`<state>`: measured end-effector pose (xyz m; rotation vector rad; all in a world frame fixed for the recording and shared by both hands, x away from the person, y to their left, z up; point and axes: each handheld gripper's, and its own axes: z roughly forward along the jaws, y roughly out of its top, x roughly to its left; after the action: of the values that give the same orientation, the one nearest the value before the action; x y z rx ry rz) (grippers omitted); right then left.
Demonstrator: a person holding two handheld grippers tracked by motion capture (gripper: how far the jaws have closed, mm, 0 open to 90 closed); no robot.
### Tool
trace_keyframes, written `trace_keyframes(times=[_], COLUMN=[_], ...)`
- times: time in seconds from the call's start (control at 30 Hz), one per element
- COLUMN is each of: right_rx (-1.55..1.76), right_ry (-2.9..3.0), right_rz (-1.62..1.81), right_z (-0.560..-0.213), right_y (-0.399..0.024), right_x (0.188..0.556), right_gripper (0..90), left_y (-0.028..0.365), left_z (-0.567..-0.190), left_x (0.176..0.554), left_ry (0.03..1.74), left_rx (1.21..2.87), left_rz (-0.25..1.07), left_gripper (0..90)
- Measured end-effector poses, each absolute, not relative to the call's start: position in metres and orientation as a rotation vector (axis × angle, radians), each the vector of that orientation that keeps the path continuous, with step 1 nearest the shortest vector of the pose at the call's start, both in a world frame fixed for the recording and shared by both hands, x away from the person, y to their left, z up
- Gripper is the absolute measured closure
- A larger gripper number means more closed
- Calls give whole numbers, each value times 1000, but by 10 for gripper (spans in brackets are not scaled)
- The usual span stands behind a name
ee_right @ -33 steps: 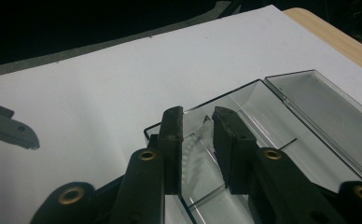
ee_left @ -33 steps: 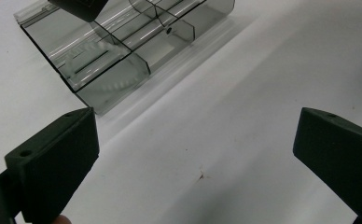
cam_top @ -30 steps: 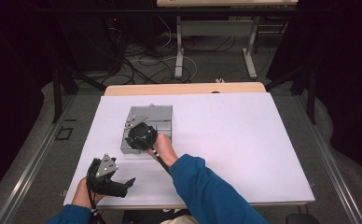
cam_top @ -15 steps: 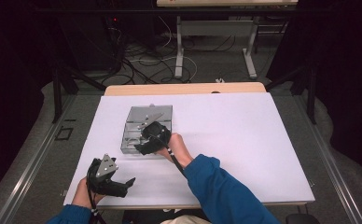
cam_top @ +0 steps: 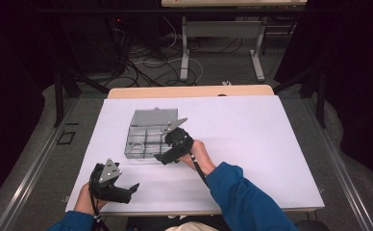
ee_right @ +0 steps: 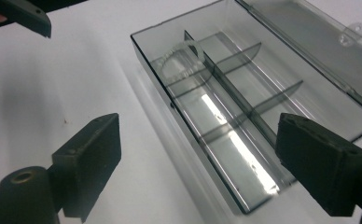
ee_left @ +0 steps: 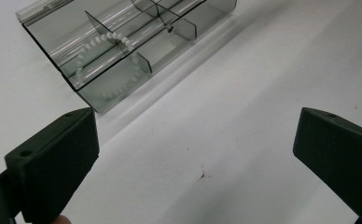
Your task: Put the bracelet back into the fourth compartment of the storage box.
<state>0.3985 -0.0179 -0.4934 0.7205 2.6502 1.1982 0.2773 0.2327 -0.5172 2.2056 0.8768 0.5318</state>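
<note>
Left gripper (cam_top: 127, 188) is seen near the table's front-left corner, held low over the white table (cam_top: 271, 144), w/ jaws spread wide & nothing between them; in the left gripper view bare table top is seen in the gap. Its grey three-cornered plate faces up.

Further right & toward the middle of the table, a smoky clear plastic box (cam_top: 148, 137) is laid flat, lid (cam_top: 154, 116) thrown open toward the far edge. The box is split by dividers into several compartments. A white bead bracelet (ee_left: 107, 65) is seen lying inside, in the compartment at the box's front-left corner; part of it is leant against a divider (ee_left: 118, 51). Other compartments look bare, tho glare hides some of the floor.

Right gripper (cam_top: 167, 154) is held just at the box's front-right corner, approx. beside the rim; touching or not can't be told. Its jaws have just been opening & are now released, wide apart, nothing clamped: in the right gripper view (ee_right: 193, 154) the box's near wall & long compartments are seen thru the gap. Blue sleeve (cam_top: 242, 197) runs in from the front edge.
</note>
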Motion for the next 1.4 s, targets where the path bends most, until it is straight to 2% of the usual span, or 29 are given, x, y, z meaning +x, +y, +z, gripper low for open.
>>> trace_keyframes(times=[0.23,0.5,0.97,1.4], right_rx=[756,783,779,835], right_ry=[2648,2624,2608,2535], right_rz=[1203,1216,1181,1181], right_z=[-497,-503,-497,-495], right_y=[-45,-79,-113,-162], right_x=[395,389,371,351], right_gripper=[50,6,0,0], left_y=[233,232,233,232], left_z=[-517,-517,-517,-517], left_x=[277,276,276,276], left_ry=[875,880,879,882], left_rx=[2210,2215,2205,2211], left_rz=[536,526,532,529], left_gripper=[4,4,4,4])
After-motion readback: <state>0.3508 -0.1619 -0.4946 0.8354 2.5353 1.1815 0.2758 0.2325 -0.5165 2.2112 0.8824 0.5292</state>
